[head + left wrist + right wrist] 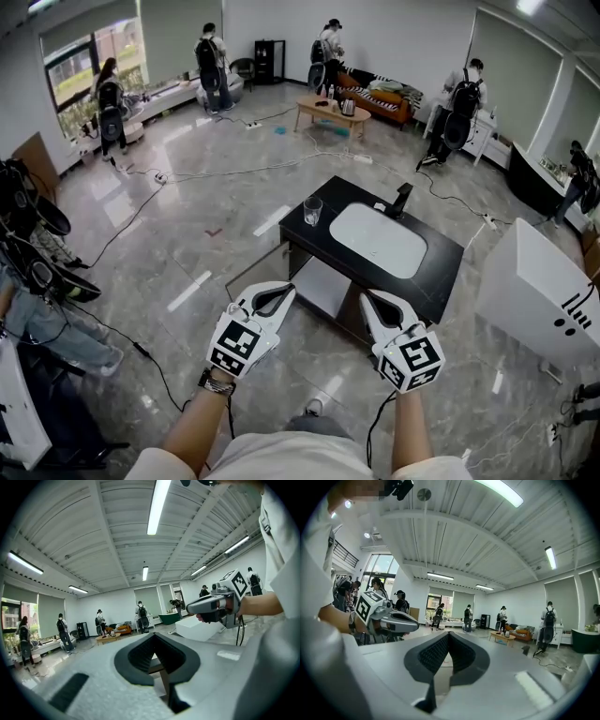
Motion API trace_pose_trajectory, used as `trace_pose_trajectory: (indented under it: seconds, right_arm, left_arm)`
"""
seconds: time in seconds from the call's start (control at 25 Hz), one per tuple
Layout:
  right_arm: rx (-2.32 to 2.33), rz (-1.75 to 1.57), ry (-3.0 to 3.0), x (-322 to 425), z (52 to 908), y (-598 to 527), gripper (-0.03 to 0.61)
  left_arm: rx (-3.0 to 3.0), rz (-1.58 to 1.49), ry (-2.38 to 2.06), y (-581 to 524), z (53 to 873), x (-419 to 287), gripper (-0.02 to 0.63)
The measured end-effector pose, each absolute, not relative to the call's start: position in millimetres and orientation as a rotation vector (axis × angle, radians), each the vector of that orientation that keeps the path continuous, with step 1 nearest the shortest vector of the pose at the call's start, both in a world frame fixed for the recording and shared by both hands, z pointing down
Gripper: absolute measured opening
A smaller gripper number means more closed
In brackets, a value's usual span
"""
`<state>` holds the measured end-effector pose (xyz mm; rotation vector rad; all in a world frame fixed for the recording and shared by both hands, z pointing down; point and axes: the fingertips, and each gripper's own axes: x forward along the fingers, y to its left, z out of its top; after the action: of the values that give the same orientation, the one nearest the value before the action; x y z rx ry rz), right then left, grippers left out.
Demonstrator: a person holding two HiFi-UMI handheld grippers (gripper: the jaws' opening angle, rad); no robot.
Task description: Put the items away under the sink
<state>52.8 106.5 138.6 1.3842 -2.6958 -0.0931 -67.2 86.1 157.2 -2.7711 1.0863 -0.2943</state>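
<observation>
A black sink cabinet [441, 272] with a white basin [377, 240] and a dark faucet [402, 199] stands on the floor ahead of me. A clear glass [312, 211] sits on its near left corner. Below the counter the cabinet's inside [323, 286] shows open and pale. My left gripper [286, 289] and right gripper [367, 295] are held side by side in the air short of the cabinet, both pointing at it. Each is shut with nothing between its jaws, as the left gripper view [154, 634] and the right gripper view [449, 633] show.
A big white box [544, 295] stands right of the cabinet. Cables [234, 173] trail over the glossy floor. Several people stand farther off, near a wooden coffee table [331, 112] and a sofa [380, 98]. A seated person's legs [56, 328] are at my left.
</observation>
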Motion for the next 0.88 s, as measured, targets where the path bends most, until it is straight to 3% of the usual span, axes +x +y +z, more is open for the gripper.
trace_pose_trajectory:
  seconds: [0.88]
  right_arm:
    - [1.304,-0.049,-2.689,132,163,-27,0.008]
  left_arm:
    - [-2.785,-0.325,1.16,-41,181,19,0.005]
